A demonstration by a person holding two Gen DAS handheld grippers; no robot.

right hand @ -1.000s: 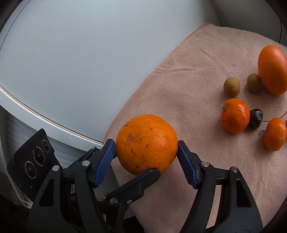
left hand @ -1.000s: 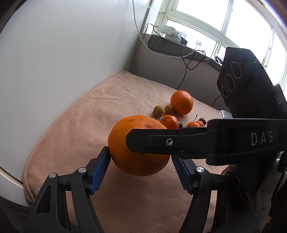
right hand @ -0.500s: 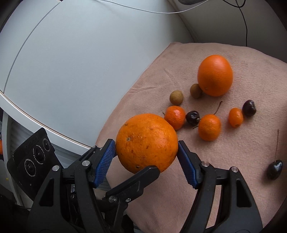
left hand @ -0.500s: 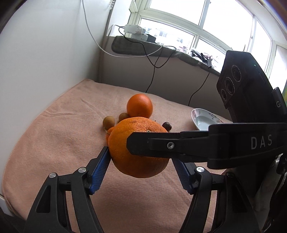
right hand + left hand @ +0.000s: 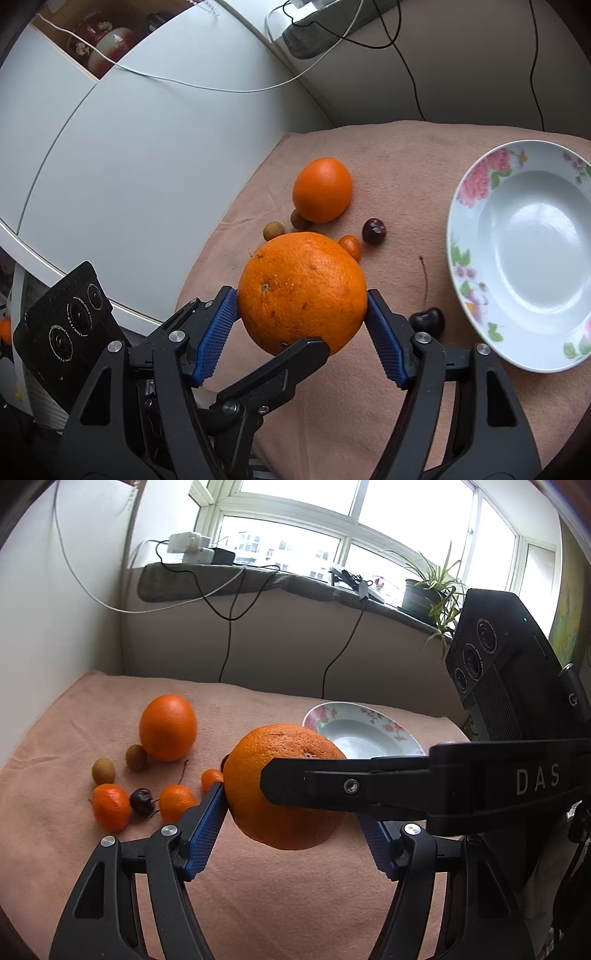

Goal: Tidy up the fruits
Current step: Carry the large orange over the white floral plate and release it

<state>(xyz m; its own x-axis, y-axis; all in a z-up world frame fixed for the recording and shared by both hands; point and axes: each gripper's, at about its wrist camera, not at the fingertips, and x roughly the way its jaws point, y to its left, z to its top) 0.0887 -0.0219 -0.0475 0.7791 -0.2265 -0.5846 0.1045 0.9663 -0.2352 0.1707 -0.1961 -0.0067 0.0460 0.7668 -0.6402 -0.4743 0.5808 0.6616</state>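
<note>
A large orange (image 5: 288, 827) (image 5: 295, 280) hangs above the pink cloth (image 5: 295, 904), gripped from two sides at once. My left gripper (image 5: 291, 823) is shut on it with both blue pads against its flanks. My right gripper (image 5: 301, 306) is shut on it too, and one of its black fingers (image 5: 351, 786) crosses in front of the fruit. On the cloth lie a second orange (image 5: 168, 727) (image 5: 322, 190), small mandarins (image 5: 110, 806), cherries (image 5: 373, 230) and brown longans (image 5: 103, 771). An empty flowered plate (image 5: 476, 177) (image 5: 369, 716) sits to the right.
A white cabinet (image 5: 147, 166) borders the cloth on the left. Behind runs a low wall with hanging cables (image 5: 225, 642), a windowsill with chargers and a potted plant (image 5: 428, 587). A stemmed cherry (image 5: 426, 321) lies near the plate's rim.
Both grippers have swung to the right together, carrying the large orange. The loose fruits have slid to the left of the views and the plate has come into sight.
</note>
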